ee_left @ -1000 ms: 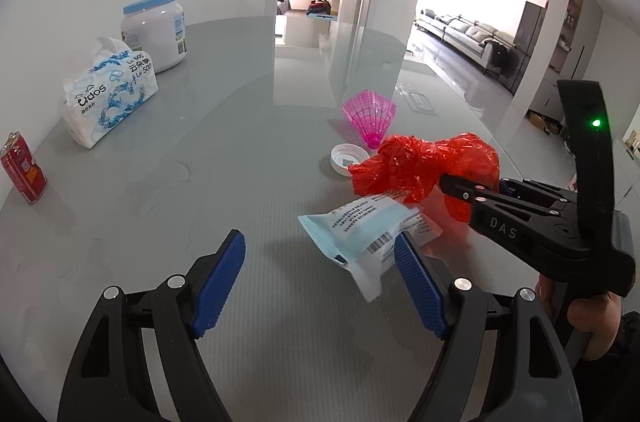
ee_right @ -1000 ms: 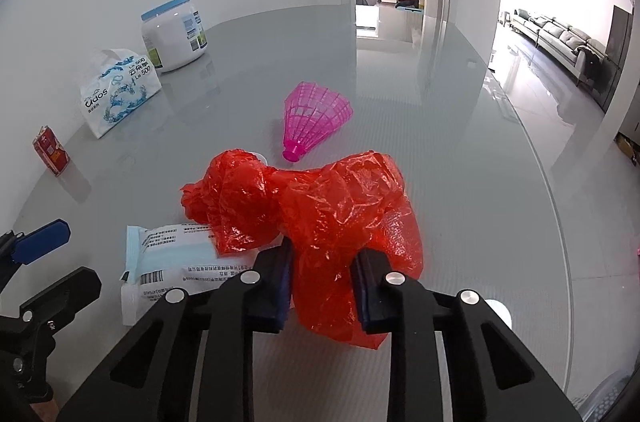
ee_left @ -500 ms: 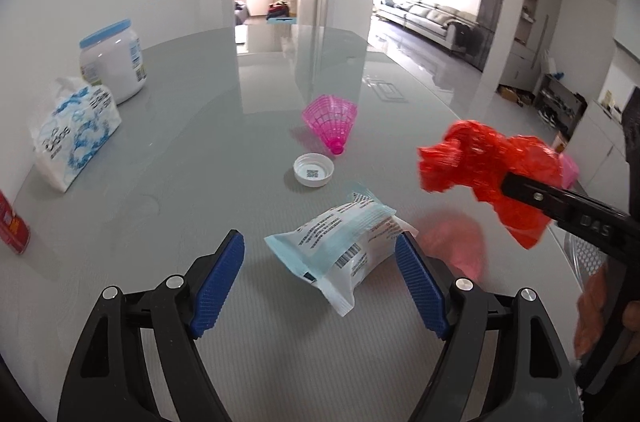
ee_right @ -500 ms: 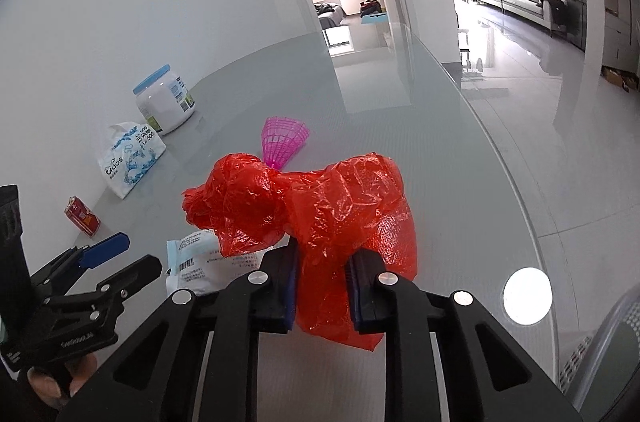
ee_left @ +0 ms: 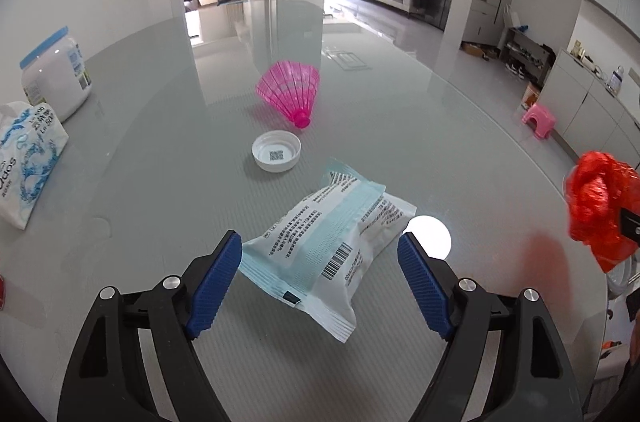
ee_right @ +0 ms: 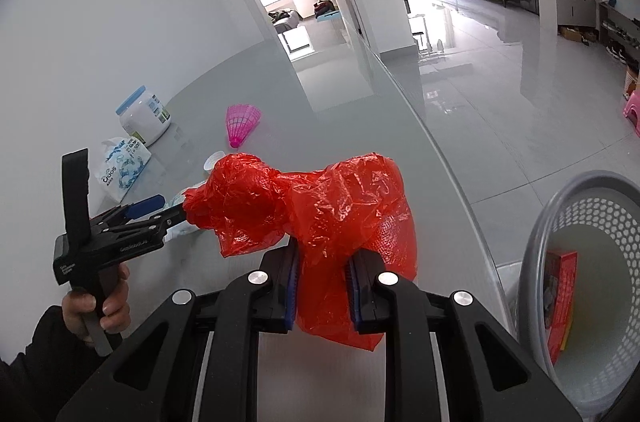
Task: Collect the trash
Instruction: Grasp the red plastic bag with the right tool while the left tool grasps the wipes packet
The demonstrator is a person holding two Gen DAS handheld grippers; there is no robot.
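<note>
Red plastic bag [ee_right: 344,206] clamped in right gripper [ee_right: 323,292] near grey basket [ee_right: 576,222], left gripper [ee_left: 320,278] spread wide around white packet [ee_left: 332,242], apparently not touching it.

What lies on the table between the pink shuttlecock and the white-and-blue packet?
A white bottle cap, open side up, lies between the shuttlecock and the packet; the left wrist view shows it.

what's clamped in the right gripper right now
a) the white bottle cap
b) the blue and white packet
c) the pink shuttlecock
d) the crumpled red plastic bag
d: in the right wrist view the right gripper has its jaws pinched on the crumpled red plastic bag, while the shuttlecock, cap and packet all lie on the glass table.
</note>
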